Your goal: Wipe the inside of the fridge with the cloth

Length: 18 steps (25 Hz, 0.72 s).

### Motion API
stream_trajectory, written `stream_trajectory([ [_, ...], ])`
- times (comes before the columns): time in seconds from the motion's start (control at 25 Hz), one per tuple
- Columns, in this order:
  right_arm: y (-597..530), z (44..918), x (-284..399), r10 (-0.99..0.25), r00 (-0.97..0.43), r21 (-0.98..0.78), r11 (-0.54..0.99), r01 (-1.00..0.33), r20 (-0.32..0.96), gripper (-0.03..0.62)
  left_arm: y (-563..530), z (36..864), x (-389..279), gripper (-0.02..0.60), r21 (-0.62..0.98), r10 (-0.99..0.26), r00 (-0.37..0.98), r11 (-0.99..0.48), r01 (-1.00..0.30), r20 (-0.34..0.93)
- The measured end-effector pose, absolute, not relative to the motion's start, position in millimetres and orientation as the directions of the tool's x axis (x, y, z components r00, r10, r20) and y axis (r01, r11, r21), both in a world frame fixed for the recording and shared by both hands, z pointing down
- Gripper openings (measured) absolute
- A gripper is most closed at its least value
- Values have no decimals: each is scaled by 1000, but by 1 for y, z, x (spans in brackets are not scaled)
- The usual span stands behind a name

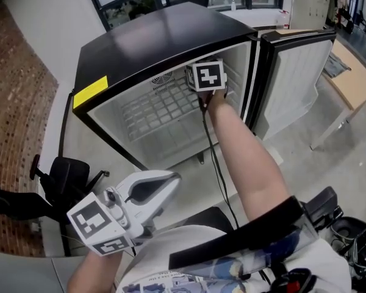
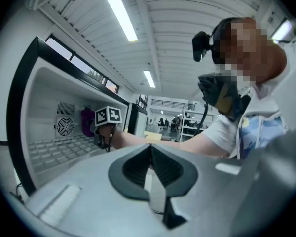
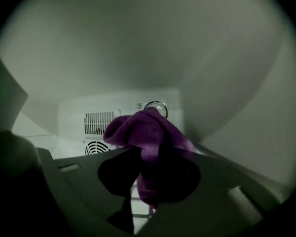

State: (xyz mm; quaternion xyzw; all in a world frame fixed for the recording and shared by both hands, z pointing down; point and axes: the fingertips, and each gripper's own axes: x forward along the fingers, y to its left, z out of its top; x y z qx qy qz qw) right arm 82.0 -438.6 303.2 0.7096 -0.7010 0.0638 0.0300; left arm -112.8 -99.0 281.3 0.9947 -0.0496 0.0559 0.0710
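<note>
**Reaching into the open fridge with the cloth**

We hold the right hand-held gripper (image 3: 149,181) deep inside the fridge (image 1: 152,38). Its jaws are clamped on the purple cloth (image 3: 138,127), which bunches up above the jaw tips and hangs down between them. The cloth sits close to the back wall, in front of a slotted vent (image 3: 99,116), a round fan grille (image 3: 94,147) and a dial (image 3: 156,106). We cannot tell whether it touches the wall. From the head view, our right arm runs in over the wire shelf (image 1: 161,112), and only the marker cube of that hand-held gripper shows, near the upper right of the cavity.

The fridge door (image 1: 296,78) stands swung wide to the right, and a yellow sticker (image 1: 89,91) marks the front edge of the black top.

Our left hand-held gripper (image 2: 151,177) is well apart from the fridge, low and near our body. Its jaws are pressed together with nothing between them. A wooden bench (image 1: 354,81) stands beyond the door, on the right.
</note>
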Motion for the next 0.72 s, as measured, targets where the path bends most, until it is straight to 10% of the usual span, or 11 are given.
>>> stream_trajectory([
  [0.72, -437, 304, 12, -976, -167, -106, 153, -983, 141, 78, -100, 283, -129, 6, 161, -140, 980, -974, -162, 141],
])
